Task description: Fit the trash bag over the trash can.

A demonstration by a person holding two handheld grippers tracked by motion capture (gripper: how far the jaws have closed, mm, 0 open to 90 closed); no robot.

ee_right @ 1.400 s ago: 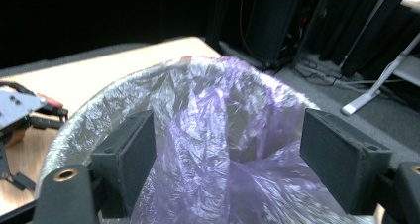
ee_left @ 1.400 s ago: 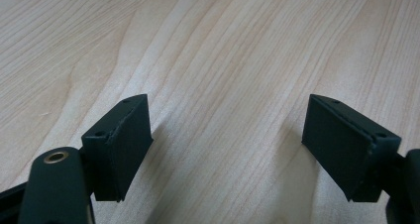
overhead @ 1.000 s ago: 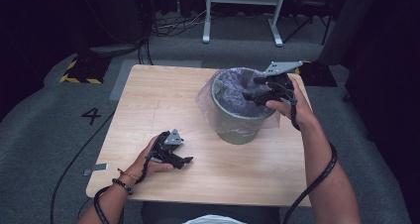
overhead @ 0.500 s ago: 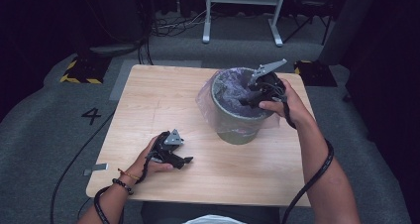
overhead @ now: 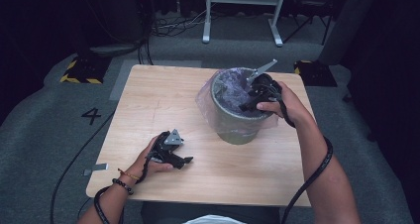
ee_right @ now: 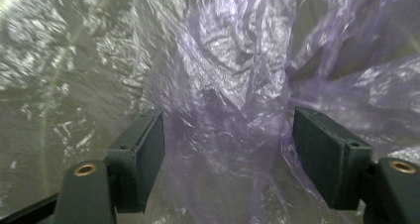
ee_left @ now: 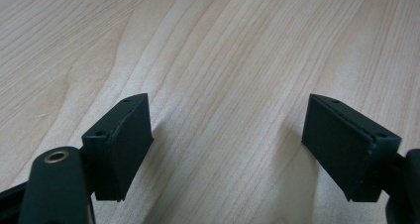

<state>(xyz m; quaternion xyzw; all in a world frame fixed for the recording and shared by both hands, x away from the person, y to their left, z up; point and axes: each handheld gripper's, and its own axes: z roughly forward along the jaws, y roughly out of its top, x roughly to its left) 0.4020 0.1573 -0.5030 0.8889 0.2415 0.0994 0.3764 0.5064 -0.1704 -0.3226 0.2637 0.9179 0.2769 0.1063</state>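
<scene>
Both forearms are bare, no sleeves. The left wrist carries a dark bead bracelet [overhead: 117,183] and a thin gold-coloured band [overhead: 130,175]. Each hand holds a black gripper with a grey three-cornered plate on top: left gripper [overhead: 185,160], right gripper [overhead: 246,106]. A thick black cable [overhead: 317,167] trails along the right forearm. The jaws are flat black blocks with small screw holes, on arms with brass-ringed pivots [ee_left: 55,157].

A grey bin [overhead: 233,122] lined with a crumpled purple bag [overhead: 233,87] blocked the table's [overhead: 148,100] far right, the right gripper [overhead: 252,102] dipped into its mouth, bag folds bunched between its 2 parted jaws. Bare wood lay open around the left gripper [overhead: 184,160].
</scene>
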